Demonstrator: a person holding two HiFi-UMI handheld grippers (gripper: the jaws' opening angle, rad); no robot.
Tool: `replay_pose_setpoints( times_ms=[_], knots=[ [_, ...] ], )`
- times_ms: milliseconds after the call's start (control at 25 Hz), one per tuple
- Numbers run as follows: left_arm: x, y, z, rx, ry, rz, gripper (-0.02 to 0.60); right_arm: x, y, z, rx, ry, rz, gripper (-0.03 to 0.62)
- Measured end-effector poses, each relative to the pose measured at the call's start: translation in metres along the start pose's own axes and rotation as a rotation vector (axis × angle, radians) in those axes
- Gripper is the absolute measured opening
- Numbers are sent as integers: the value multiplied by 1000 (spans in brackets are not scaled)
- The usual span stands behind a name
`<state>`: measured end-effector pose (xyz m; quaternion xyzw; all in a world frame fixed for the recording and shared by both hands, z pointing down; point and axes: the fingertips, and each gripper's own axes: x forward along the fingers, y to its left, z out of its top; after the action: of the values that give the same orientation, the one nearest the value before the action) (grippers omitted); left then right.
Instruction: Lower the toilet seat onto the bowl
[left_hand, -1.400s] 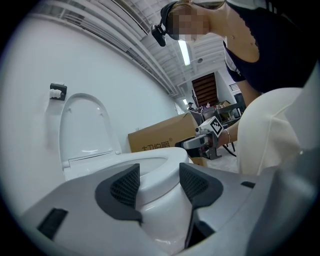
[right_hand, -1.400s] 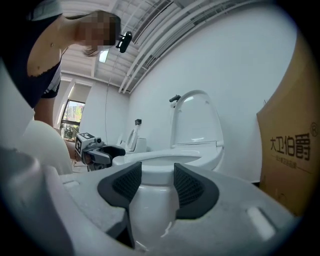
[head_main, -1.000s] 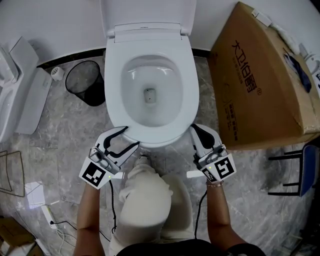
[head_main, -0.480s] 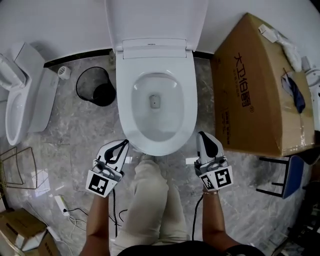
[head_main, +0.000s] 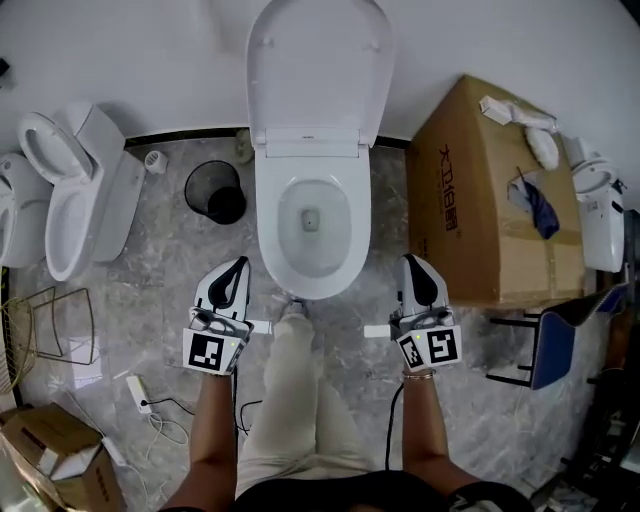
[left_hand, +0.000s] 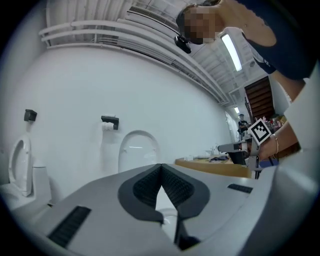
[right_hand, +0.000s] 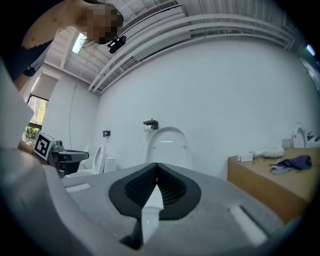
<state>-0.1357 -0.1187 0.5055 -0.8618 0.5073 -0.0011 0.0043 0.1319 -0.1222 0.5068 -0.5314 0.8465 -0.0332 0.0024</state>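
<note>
Noted a pull-back from the bowl (head_main: 313, 240) front over the last second: left gripper (head_main: 233, 274) gone from part-open to clenched on nothing, right gripper (head_main: 414, 272) clenched and empty as before, one to either side of the front rim and clear of it. Found the toilet seat (head_main: 364, 235) apparently lying flat on the bowl rim, with only the lid (head_main: 318, 70) upright behind the bowl against the wall (head_main: 120, 60). Judged the lowering done, with nothing left to grasp.
</note>
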Motion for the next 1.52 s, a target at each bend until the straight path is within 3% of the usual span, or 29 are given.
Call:
replay_pose_setpoints(
  times_ms=[120, 360, 480, 680, 960, 1200, 1360, 1520],
  knots=[
    [-27, 0, 56, 18, -27, 60, 2, -22, 12, 50, -12, -21, 0, 6],
    [-109, -22, 155, -24, -103, 183, 2, -96, 45, 126, 10, -52, 15, 6],
    [-142, -42, 195, -26, -115, 208, 2, -133, 58, 154, 9, -47, 14, 6],
    [-190, -68, 240, 33, -93, 211, 2, -185, 82, 185, 23, -45, 3, 6],
    [-243, -75, 252, -18, -57, 241, 2, -216, 117, 211, 49, -72, -14, 6],
    [-272, -77, 250, 47, -36, 229, 2, -233, 143, 215, 7, -75, -70, 6],
    [-290, -77, 248, -2, -45, 276, 2, -249, 156, 223, -32, -79, -120, 6],
    [-294, -86, 238, 1, -25, 266, 2, -261, 164, 223, -8, -87, -147, 6]
  ],
)
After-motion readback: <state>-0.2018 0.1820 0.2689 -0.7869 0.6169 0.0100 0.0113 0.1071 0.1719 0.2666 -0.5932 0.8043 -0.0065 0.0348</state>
